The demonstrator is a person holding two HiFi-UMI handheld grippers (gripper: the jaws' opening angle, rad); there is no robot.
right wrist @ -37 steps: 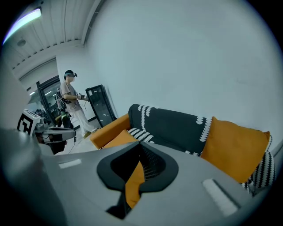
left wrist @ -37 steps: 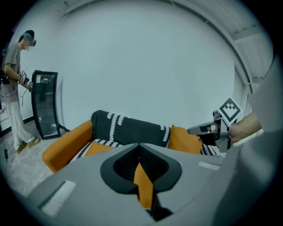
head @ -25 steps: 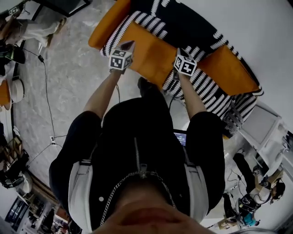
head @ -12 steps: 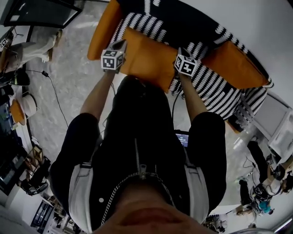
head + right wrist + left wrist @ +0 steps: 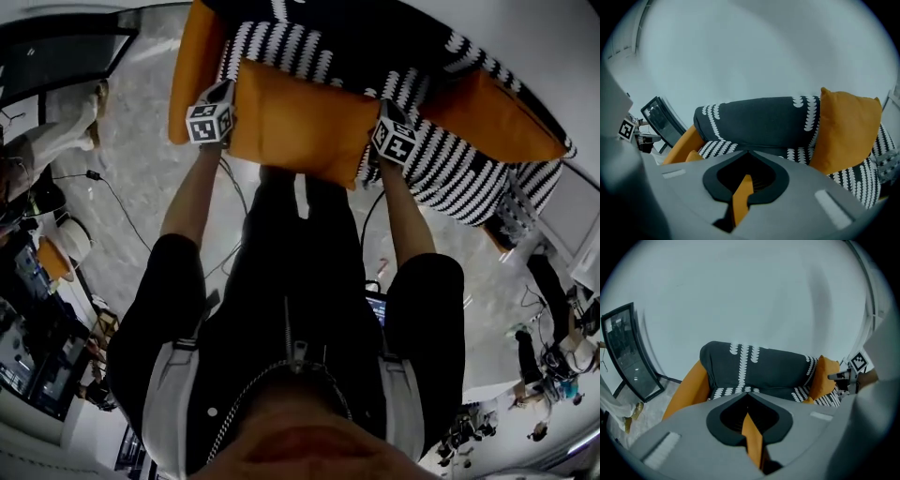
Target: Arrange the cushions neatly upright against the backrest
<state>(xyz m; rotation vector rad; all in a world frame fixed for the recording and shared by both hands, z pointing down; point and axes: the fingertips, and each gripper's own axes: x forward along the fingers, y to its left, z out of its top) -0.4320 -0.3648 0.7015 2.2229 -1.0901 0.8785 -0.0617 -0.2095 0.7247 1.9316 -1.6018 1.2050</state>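
Observation:
In the head view a large orange cushion point(image 5: 295, 117) hangs stretched between my two grippers, just in front of the sofa seat point(image 5: 450, 173) with its black-and-white patterned cover. My left gripper point(image 5: 225, 91) is shut on the cushion's left edge, and orange fabric point(image 5: 752, 439) shows pinched in its jaws point(image 5: 749, 418). On the right edge my right gripper point(image 5: 380, 111) is shut too, with orange fabric point(image 5: 742, 197) between its jaws point(image 5: 745, 180). A second orange cushion point(image 5: 846, 129) stands upright at the sofa's right end, against the dark backrest point(image 5: 759, 122).
The sofa's orange left side point(image 5: 192, 66) lies beyond my left gripper. A black screen point(image 5: 628, 357) stands on the floor left of the sofa, with cables point(image 5: 103, 187) nearby. Clutter crowds the floor at the far left and right. A pale wall rises behind the sofa.
Both grippers have sunk with the orange cushion held in them. The left one has moved out to the left, so the cushion now spans wider between them.

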